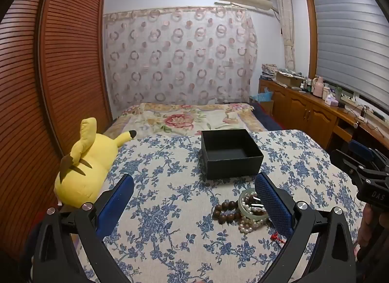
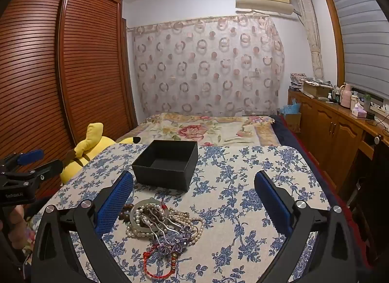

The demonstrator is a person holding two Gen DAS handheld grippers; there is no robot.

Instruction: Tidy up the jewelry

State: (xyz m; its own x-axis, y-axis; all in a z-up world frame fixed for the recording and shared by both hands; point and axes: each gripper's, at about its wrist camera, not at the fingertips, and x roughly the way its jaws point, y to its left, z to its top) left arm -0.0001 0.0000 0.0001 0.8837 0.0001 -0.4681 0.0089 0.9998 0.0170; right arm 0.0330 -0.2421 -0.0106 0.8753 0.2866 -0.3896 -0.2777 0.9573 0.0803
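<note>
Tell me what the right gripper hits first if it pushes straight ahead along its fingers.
Probably the jewelry pile: it lies on the tablecloth between the open right gripper fingers, nearer than the black box. Depth is unclear.

My left gripper [image 1: 194, 200] hangs tilted a little downward, jaws spread wide with nothing between the blue pads [image 1: 272, 202]. My right gripper [image 2: 193, 200] sits beside it at a similar downward tilt, jaws equally wide and empty. Neither touches anything.
</note>
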